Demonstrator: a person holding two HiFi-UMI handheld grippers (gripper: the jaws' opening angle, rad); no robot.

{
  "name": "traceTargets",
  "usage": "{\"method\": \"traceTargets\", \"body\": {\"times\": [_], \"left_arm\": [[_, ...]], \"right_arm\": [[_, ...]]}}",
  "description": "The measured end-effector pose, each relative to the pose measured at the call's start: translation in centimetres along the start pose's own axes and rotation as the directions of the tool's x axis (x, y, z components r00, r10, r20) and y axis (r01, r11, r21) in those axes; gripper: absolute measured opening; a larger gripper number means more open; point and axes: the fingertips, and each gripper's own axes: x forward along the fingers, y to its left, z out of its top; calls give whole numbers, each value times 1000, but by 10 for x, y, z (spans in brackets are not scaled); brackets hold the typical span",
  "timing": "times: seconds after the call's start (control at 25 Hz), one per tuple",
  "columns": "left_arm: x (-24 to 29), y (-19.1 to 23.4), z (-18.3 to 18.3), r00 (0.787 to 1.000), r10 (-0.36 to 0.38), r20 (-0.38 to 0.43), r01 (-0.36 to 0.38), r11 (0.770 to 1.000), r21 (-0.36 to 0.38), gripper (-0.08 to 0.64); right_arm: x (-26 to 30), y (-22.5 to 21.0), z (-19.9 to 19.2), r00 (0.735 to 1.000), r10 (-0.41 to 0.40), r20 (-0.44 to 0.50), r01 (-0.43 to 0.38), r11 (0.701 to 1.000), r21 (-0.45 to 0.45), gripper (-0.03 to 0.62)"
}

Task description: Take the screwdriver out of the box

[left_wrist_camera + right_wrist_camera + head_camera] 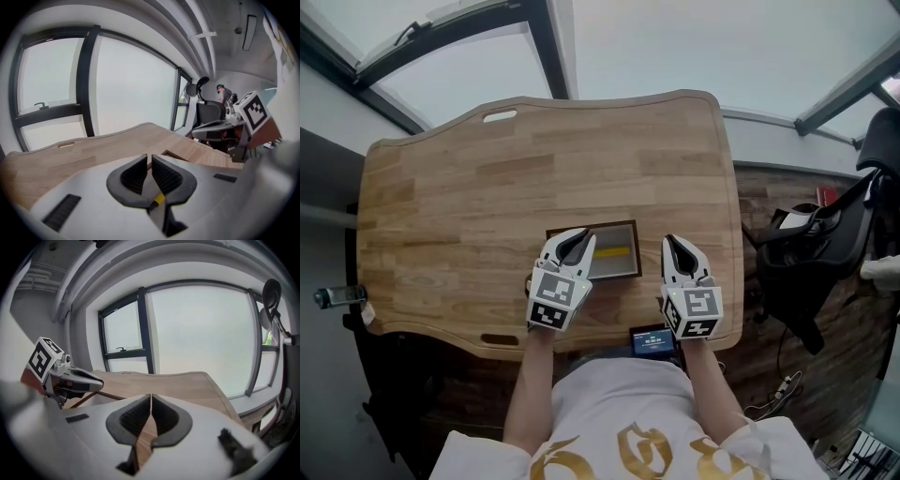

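**Both grippers shut and empty beside the box**

The box (609, 225) lies open on the wooden table (487, 187), near the edge closest to the person. Inside it a yellow strip (617, 253) shows, which looks like part of the screwdriver; the rest of the tool cannot be made out.

The left gripper (577, 239) hangs over the box's left end, its tips pointing away from the person. In the left gripper view its jaws (149, 157) stand together with nothing between the pads. Through the slit below them a bit of yellow (159, 199) shows, and a corner of the box (176, 154) lies just past the tips.

The right gripper (675, 244) is just right of the box, apart from it, over bare wood. In the right gripper view its jaws (150, 397) are also pressed together on nothing, with the left gripper (96, 380) off to the side.

A small lit screen (654, 342) sits at the near table edge between the person's forearms. A dark chair (806, 253) stands to the right of the table.
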Motion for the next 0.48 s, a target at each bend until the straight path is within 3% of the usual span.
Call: {"method": "traceTargets", "body": {"times": [0.24,0.48], "left_arm": [[20,-20,-22,984,-103,-148,122,985,125,20],[33,-27,-36,957,-164,-240,194,976,104,20]], "right_arm": [[9,-9,-2,1000,-2,-14,2,1000,9,34],[18,-15,-10,999,4,-37,-3,1000,21,34]]}}
